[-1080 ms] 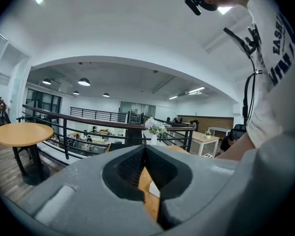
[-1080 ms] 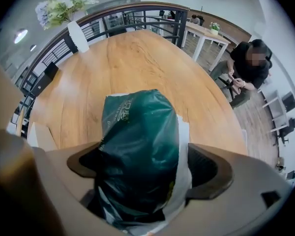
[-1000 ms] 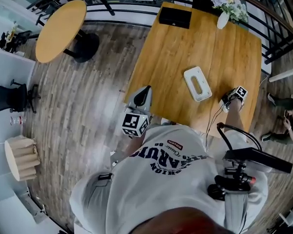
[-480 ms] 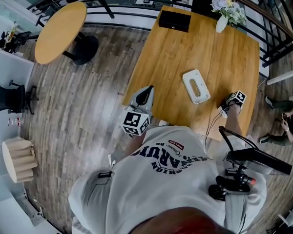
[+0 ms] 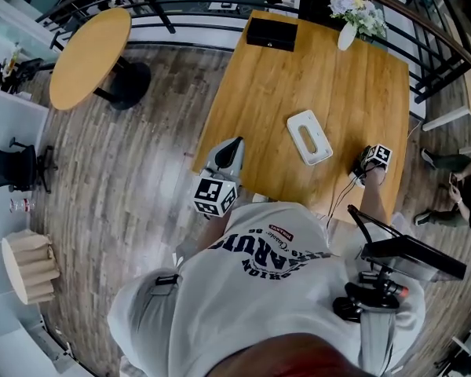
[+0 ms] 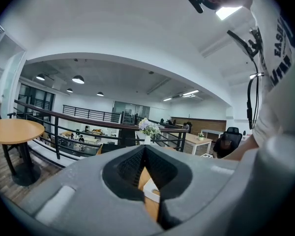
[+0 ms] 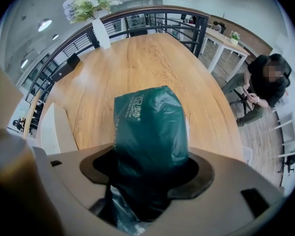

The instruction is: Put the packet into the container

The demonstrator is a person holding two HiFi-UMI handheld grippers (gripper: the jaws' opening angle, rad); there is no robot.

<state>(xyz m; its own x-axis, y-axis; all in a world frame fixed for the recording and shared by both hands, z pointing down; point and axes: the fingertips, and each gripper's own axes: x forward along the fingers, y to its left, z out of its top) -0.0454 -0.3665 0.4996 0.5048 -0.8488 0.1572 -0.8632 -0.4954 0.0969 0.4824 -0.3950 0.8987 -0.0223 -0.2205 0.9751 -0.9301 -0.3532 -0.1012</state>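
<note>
A dark green packet point(image 7: 150, 132) stands up between the jaws of my right gripper point(image 7: 147, 178). Those jaws have just been closing and now press on it. That gripper point(image 5: 369, 167) points steeply down over the wooden table point(image 5: 298, 77) near its front right edge. The container, a white oblong box point(image 5: 308, 137) with a slot in its top, lies on the table just left of it, and its rim point(image 7: 51, 127) shows in the right gripper view. My left gripper point(image 5: 226, 157) hovers level at the table's front left edge, shut point(image 6: 145, 149) and empty.
At the table's far end stand a black box point(image 5: 271, 34) and a white vase of flowers point(image 5: 349, 10). A round table point(image 5: 86, 53) stands on the left, with a black railing behind it. A person point(image 5: 467, 195) sits to the right.
The right gripper has rolled a little while staying near the table's front right edge. The left gripper has kept its place. The head view has shifted slightly.
</note>
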